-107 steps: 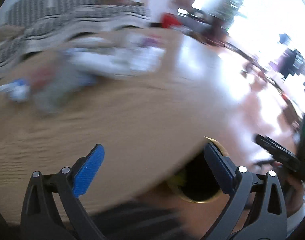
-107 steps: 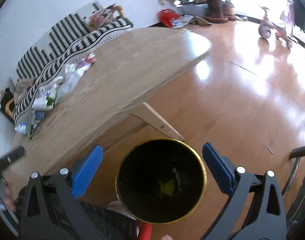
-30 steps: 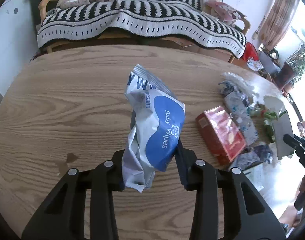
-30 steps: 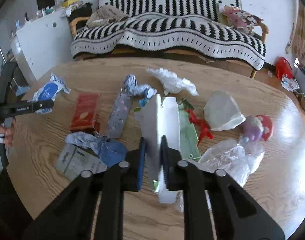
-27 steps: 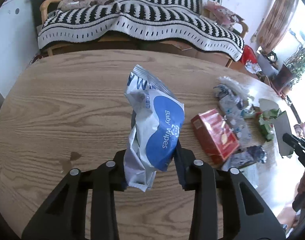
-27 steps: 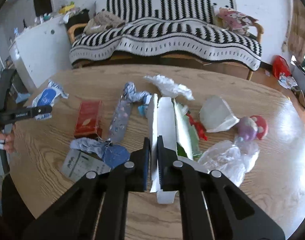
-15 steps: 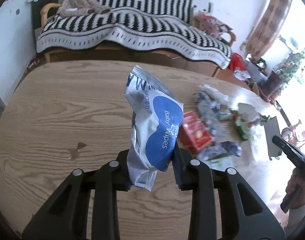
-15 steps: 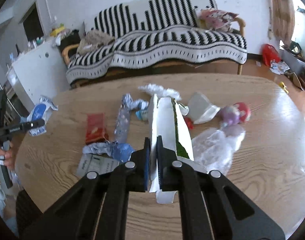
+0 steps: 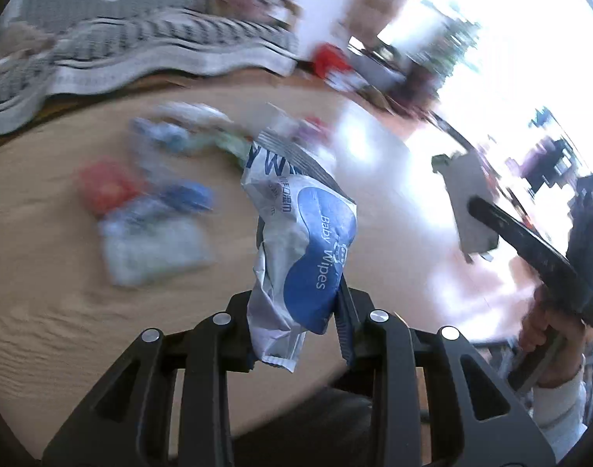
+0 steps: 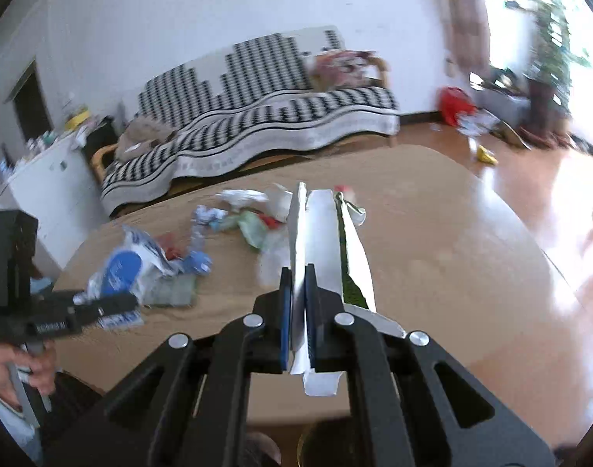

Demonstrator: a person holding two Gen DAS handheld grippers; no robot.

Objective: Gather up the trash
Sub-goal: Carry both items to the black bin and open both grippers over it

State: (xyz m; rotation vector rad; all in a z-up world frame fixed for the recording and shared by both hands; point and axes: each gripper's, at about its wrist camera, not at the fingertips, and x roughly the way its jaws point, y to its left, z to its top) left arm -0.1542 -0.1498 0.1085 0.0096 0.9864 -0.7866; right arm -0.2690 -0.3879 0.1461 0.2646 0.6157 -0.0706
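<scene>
My left gripper (image 9: 296, 311) is shut on a white and blue baby wipes pack (image 9: 312, 233), held upright above the wooden table (image 9: 43, 272). My right gripper (image 10: 298, 284) is shut on a flattened white carton (image 10: 321, 233) with a green inside, standing on edge between the pads. From the right wrist view, the left gripper (image 10: 102, 307) and its wipes pack (image 10: 121, 268) hang at the table's left edge. The left wrist view is blurred and shows the right gripper (image 9: 475, 206) with the carton (image 9: 467, 194) off to the right, held by a hand (image 9: 545, 327).
Several pieces of trash (image 10: 249, 218) lie in the middle of the table, among them a red box (image 9: 105, 185) and crumpled wrappers. A gold rim of a dark bin (image 10: 302, 441) peeks out below the near table edge. A striped sofa (image 10: 257, 124) stands behind.
Both grippers have lifted and swung back from the trash pile toward the table's near edge, each keeping its piece. Both views have turned rightward toward the bright floor.
</scene>
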